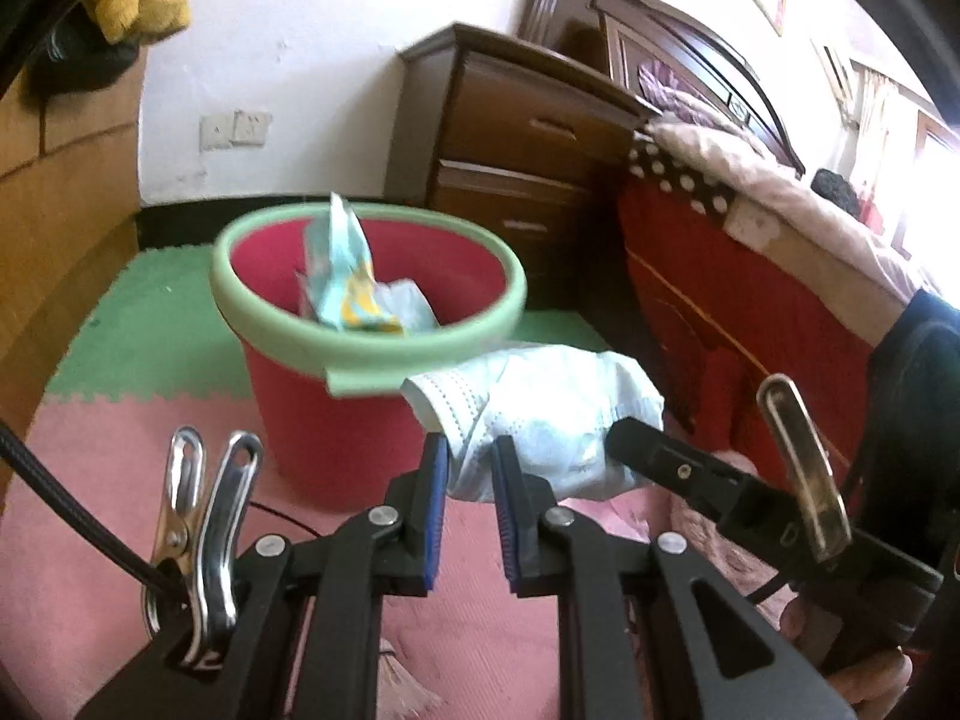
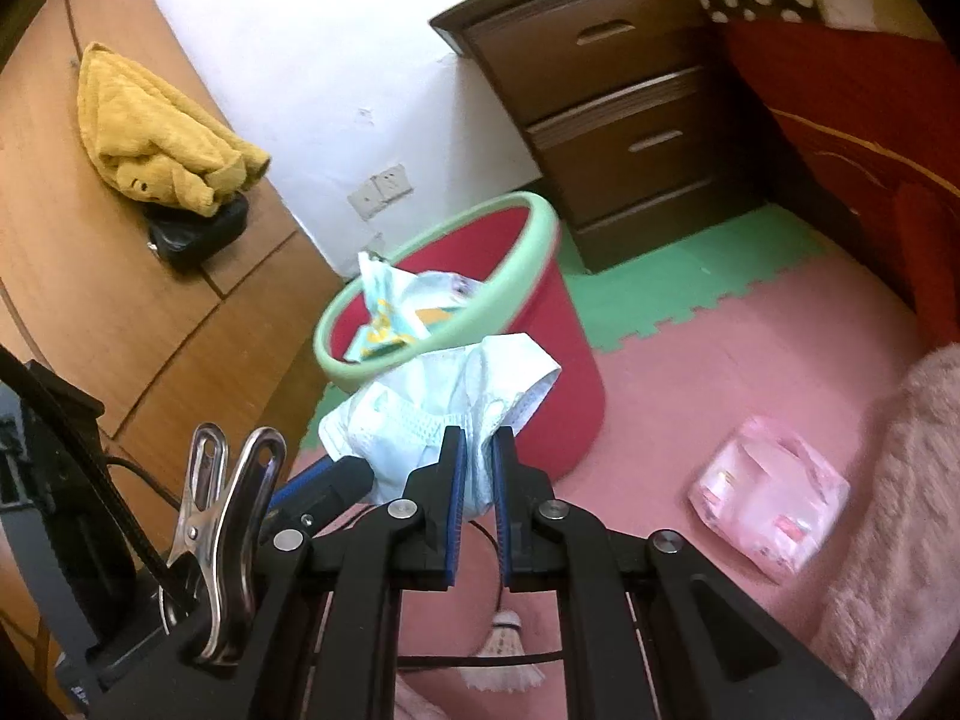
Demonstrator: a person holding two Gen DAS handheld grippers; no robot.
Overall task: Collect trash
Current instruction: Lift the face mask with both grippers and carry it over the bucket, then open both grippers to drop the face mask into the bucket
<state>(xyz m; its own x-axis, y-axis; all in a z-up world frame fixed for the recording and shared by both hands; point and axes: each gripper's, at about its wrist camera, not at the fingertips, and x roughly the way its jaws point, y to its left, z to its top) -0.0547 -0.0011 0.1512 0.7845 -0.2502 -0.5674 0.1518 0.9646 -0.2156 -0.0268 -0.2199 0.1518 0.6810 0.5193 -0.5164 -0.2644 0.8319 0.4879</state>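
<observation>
Currently I am pinching a rolled diaper [image 1: 540, 420] in both tools, left tool [image 1: 471, 462] and right tool [image 2: 478, 456] | hanging just before the red bin [image 1: 360, 324] | judging it soft, light, bulky | gripping bunched edges is holding best

nightstand [image 2: 606, 96] by bed [image 1: 720, 276] | yellow towel [image 2: 162, 138] | shuttlecock, perhaps [image 2: 507, 654]

Daylight floods in from a window [image 1: 936, 180] beyond the bed [image 1: 780, 228], bleaching that corner of the left wrist view to white glare, while the white wall [image 2: 336, 48] behind the red bin [image 1: 336, 420] is evenly and softly lit. Both views are bright but soft, with motion blur smearing the bin's green rim and the pink packet [image 2: 768, 498] on the floor. Fisheye distortion bows the nightstand [image 2: 612, 90] near the bin, and dark vignetting closes the corners.
</observation>
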